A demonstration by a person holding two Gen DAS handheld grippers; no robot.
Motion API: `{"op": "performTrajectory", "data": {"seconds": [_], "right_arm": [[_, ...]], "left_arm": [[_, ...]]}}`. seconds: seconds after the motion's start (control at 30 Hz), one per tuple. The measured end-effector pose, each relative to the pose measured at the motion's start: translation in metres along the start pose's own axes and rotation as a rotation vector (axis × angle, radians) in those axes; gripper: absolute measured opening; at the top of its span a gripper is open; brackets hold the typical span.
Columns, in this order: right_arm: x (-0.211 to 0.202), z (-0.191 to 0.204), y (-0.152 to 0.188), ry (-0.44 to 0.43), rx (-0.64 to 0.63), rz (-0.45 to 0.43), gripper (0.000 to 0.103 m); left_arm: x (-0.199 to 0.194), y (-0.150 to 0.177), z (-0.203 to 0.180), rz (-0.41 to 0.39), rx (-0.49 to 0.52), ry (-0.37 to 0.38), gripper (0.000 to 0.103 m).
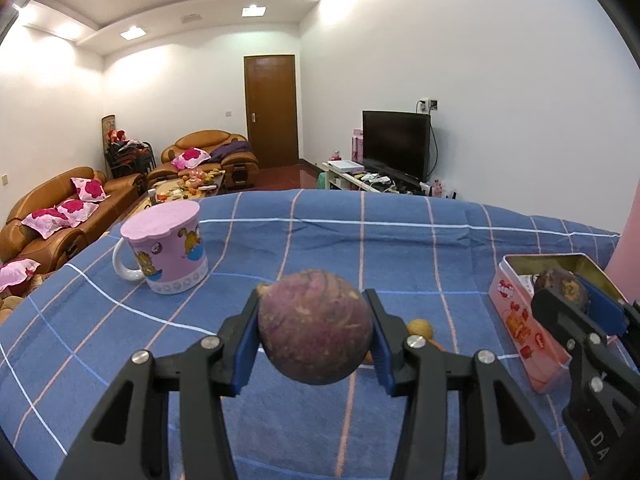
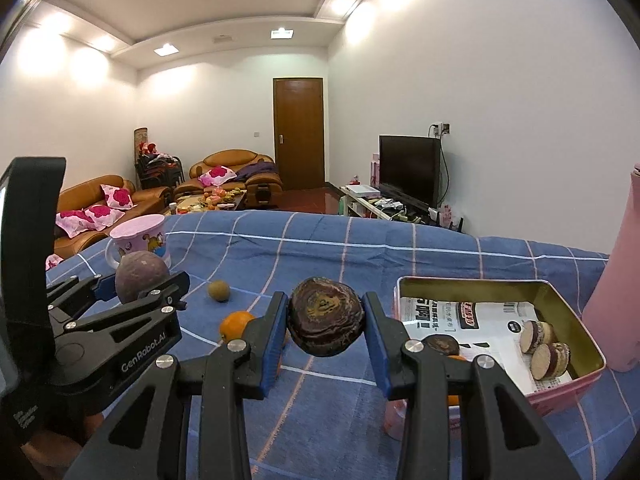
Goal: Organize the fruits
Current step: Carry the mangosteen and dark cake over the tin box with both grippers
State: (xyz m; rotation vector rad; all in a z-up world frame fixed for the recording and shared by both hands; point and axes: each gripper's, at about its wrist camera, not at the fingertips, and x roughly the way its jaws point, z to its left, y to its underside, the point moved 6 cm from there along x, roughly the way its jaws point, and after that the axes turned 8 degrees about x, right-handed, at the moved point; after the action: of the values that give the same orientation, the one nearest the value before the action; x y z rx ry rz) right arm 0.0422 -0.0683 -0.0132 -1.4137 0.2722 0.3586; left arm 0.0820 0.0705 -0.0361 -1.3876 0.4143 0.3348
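Left gripper (image 1: 316, 334): our jaws clamp the round purple fruit (image 1: 315, 326) across its middle, above the tabletop.
Right gripper (image 2: 325, 326): jaws hold a dark wrinkled fruit (image 2: 326, 322) near the pink tin (image 2: 568, 390).
Handling: we judge both firm, light; wrinkled skin likely bruises.

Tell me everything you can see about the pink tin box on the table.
The pink tin box is a rectangular, lidless metal container, pink outside with red printed pictures on its side and gold-coloured inside. It sits flat on the blue checked cloth at the right, beside a tall pink object. Printed paper lines its bottom. On the paper lie two cut fruit pieces and a dark fruit. Neither tool touches it.
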Motion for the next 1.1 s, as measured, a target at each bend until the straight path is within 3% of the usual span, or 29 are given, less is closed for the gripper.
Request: {"op": "performTrajectory", "data": {"seconds": [1.1], "right_arm": [[-0.032,-0.066,-0.001,0.075,-0.006,-0.013,0.04]], "left_arm": [[-0.024,0.001,-0.08,-0.006,0.046,0.043,0.05]]}}
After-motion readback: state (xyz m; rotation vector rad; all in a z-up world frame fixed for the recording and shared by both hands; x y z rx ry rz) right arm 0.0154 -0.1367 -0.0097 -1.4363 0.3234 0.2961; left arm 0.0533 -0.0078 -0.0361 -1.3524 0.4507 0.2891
